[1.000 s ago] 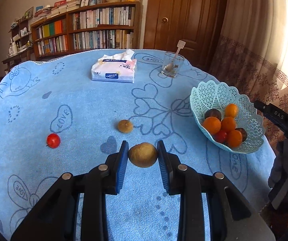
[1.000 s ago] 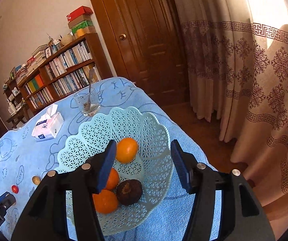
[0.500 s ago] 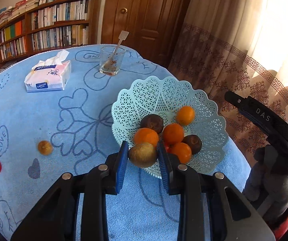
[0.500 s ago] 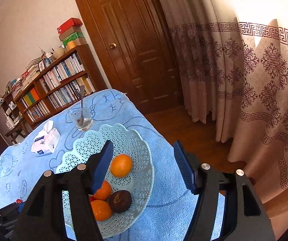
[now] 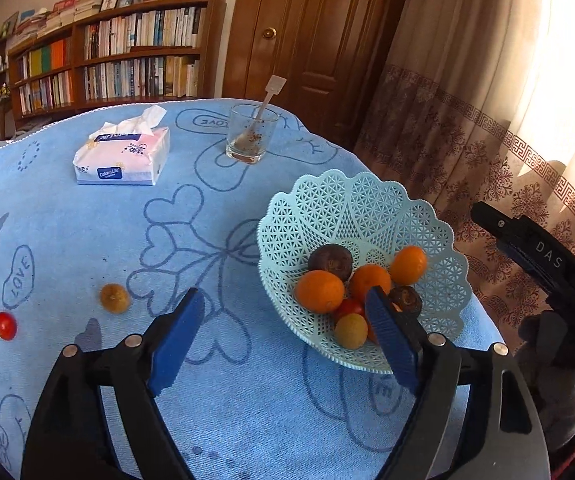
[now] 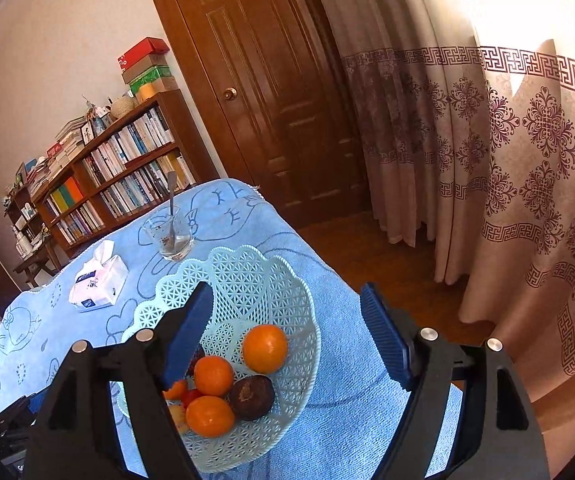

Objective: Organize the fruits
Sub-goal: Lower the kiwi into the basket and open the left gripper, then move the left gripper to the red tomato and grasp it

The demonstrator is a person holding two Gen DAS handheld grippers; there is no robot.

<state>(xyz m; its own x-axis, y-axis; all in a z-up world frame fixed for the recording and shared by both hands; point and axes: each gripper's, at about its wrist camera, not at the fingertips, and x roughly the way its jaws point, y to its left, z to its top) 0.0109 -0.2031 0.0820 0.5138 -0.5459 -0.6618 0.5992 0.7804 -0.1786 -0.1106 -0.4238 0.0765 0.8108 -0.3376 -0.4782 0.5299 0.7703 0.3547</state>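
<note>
A pale green lattice basket point(image 5: 351, 208) point(image 6: 247, 276) on the blue cloth holds several oranges point(image 5: 319, 291), two dark fruits point(image 5: 330, 261), a red one and a yellow-brown fruit point(image 5: 351, 330) at its near rim. My left gripper point(image 5: 287, 322) hangs just before the basket; its jaws are opening and nothing is between them. A small brown fruit point(image 5: 114, 298) and a red tomato point(image 5: 5, 325) lie on the cloth to the left. My right gripper point(image 6: 285, 332) hovers over the basket's right side, jaws opening, empty. An orange point(image 6: 265, 348) lies below it.
A tissue pack point(image 5: 121, 156) and a glass with a spoon point(image 5: 251, 138) stand at the far side of the table. The table's right edge drops off beside the patterned curtain point(image 6: 507, 180). A bookshelf point(image 5: 103, 60) and a door stand behind.
My left gripper carried the yellow-brown fruit from the cloth over to the basket, then opened and dropped it at the near rim. My right gripper's jaws widened and it barely shifted.
</note>
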